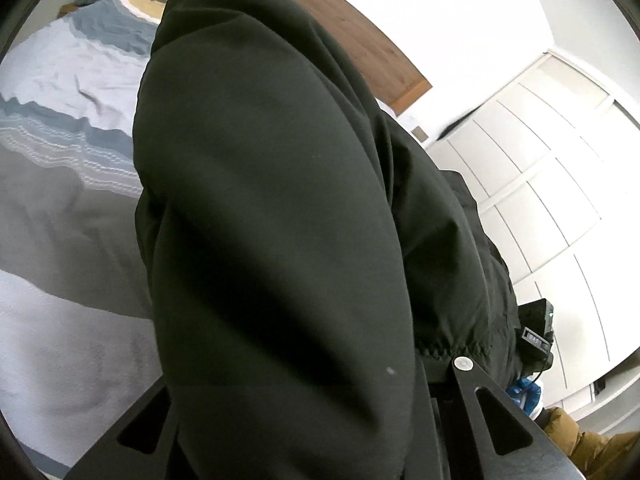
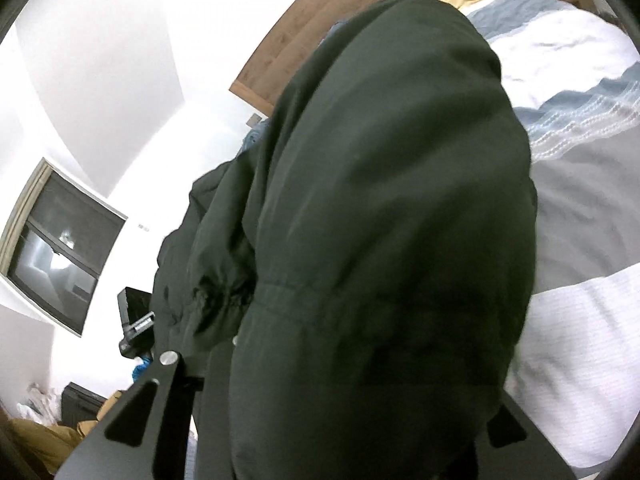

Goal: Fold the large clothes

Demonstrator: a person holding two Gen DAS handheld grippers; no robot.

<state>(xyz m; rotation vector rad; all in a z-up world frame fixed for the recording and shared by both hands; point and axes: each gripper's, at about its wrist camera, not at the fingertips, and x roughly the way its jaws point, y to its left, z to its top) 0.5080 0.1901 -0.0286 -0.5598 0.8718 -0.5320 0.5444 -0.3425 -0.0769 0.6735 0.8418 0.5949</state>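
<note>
Left gripper (image 1: 316, 412) first: its two black fingers (image 1: 496, 420) frame the bottom of the left wrist view, and a thick fold of the dark green jacket (image 1: 260, 200) is bunched between them, so the gripper is clenched on the jacket. The fabric drapes forward over the fingers and fills the middle of the view. Just beside the right-hand finger, a gathered elastic hem (image 1: 452, 350) of the jacket puckers up.

Right gripper (image 2: 340, 412) now: same story, its fingers (image 2: 140, 412) pinched onto the jacket (image 2: 380, 200), with a stitched seam (image 2: 292, 300) running across the cloth just ahead of the tips. The jacket hangs from both grippers, raised off the bed.

Off to the right of the left gripper, the other gripper's black housing (image 1: 536, 332) shows, with a blue-gloved hand (image 1: 524, 394) below it.

Beyond the cloth lies the bed (image 1: 60, 208), covered in a grey, white and blue striped duvet (image 2: 580, 112). Farther on, a brown wooden headboard (image 1: 360, 28) rises against the white wall. Far right of the left gripper stand white panelled wardrobe doors (image 1: 552, 200); far left of the right gripper, a dark window (image 2: 60, 248).
</note>
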